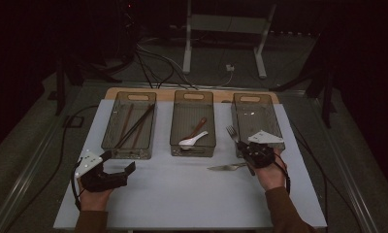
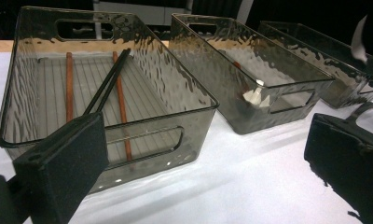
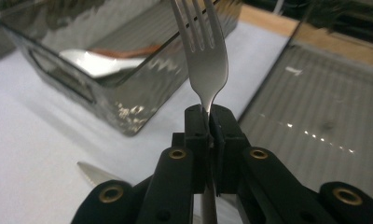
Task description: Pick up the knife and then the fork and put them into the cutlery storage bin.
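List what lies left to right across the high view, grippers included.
Left gripper → chopstick bin → spoon bin → knife → right gripper, shut on a fork → right bin.

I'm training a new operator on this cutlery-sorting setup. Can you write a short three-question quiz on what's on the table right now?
1. True or false: the right gripper is shut on a fork.
2. Which bin holds the white spoon? A) left bin B) middle bin C) right bin
3. Fill in: the left gripper is ____ and holds nothing.

Key:
1. True; the jaws clamp the fork's neck, tines pointing away.
2. B; it lies there beside a brown spoon. The chopsticks are in the left bin; a knife lies on the table.
3. open
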`<move>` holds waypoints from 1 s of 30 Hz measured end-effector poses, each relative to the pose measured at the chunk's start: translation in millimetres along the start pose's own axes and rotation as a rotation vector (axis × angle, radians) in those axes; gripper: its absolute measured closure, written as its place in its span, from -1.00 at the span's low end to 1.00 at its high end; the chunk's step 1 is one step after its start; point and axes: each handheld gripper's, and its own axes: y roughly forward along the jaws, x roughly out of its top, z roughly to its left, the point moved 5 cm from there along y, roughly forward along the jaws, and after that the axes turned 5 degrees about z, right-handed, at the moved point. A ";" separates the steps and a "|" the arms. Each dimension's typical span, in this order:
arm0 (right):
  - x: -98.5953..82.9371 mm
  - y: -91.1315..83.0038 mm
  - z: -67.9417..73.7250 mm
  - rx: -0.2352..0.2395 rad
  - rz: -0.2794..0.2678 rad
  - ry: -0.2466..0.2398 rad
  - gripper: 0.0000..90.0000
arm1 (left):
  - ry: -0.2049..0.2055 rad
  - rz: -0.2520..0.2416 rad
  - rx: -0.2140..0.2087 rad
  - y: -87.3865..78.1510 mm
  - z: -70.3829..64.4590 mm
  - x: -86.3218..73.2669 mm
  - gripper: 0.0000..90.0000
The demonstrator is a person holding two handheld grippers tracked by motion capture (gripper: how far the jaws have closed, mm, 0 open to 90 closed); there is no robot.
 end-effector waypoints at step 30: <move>16.6 0.8 -47.5 -0.071 -0.013 0.149 0.93 | -0.003 -0.001 0.001 -0.2 0.6 0.1 -0.99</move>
